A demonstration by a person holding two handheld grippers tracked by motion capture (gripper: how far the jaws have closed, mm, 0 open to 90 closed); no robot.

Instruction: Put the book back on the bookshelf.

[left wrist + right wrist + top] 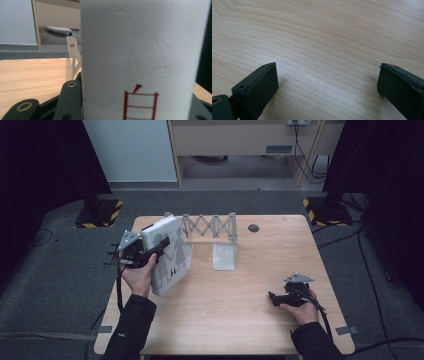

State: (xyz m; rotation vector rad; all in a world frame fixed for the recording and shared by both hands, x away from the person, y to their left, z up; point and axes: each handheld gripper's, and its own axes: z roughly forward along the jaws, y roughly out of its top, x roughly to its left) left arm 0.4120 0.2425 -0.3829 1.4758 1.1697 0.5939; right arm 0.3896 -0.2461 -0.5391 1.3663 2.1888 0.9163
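- Two hand-held grippers were at the wooden table (235, 295), one in each of the person's hands.
- The left gripper (150, 252) was at the table's 9 o'clock edge, its jaws clamped on a thick white book (167, 254).
- The book stood nearly upright, tilted slightly, its cover showing grey figures of people; its lower edge was near or on the tabletop, which of the two could not be told.
- In the left gripper view the book's white spine (142, 57) ran between the jaws, with a red printed character at its lower part.
- A grey expanding rack (212, 227) stood at the table's 12 o'clock side, just beside the book at its 2 o'clock.
- The rack's flat metal base plate (225, 256) lay toward the table's centre.
- The right gripper (274, 299) rested at the table's 4 o'clock area, well apart from the book.
- In the right gripper view its jaws stood wide apart over bare wood (324, 45), with nothing between them.
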